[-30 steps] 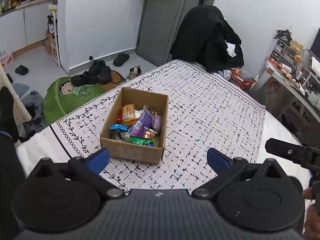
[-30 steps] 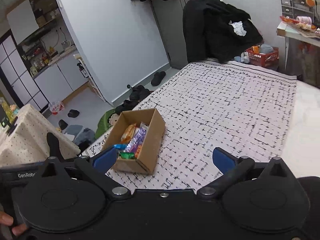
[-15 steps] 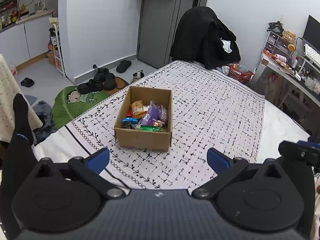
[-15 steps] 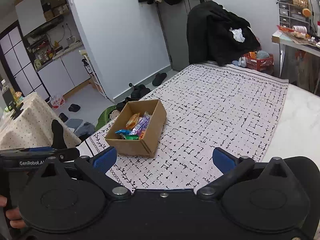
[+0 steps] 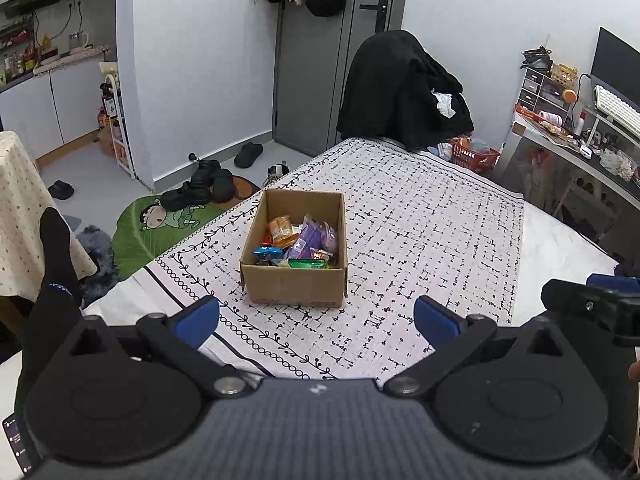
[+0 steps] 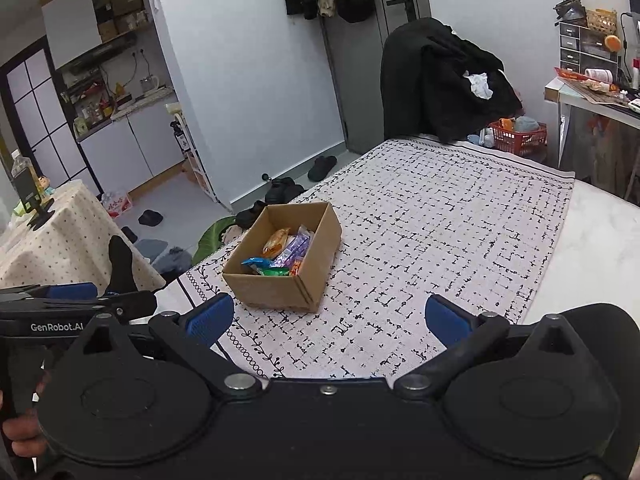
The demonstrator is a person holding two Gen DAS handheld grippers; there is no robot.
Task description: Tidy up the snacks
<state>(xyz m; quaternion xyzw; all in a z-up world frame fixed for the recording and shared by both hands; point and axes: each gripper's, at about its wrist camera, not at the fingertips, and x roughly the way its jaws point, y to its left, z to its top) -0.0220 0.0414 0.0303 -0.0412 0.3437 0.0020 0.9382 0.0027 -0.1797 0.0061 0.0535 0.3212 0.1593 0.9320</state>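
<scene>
A brown cardboard box [image 5: 295, 284] stands on the patterned cloth [image 5: 420, 240] and holds several wrapped snacks [image 5: 300, 240]. It also shows in the right wrist view [image 6: 280, 292], with the snacks [image 6: 280, 254] inside. My left gripper [image 5: 316, 320] is open and empty, held back from the box's near side. My right gripper [image 6: 328, 320] is open and empty, also back from the box and to its right. The right gripper shows at the right edge of the left wrist view [image 5: 592, 300], and the left gripper shows at the left edge of the right wrist view [image 6: 72, 300].
A chair draped in black clothes [image 5: 404, 92] stands at the far end of the cloth. A desk with clutter [image 5: 580, 136] is at the right. Shoes [image 5: 208, 188] and a green mat [image 5: 168, 220] lie on the floor at the left, beside a dotted tablecloth [image 6: 60, 236].
Both grippers have pulled back and risen from the box, which looks smaller and farther. Both stay open.
</scene>
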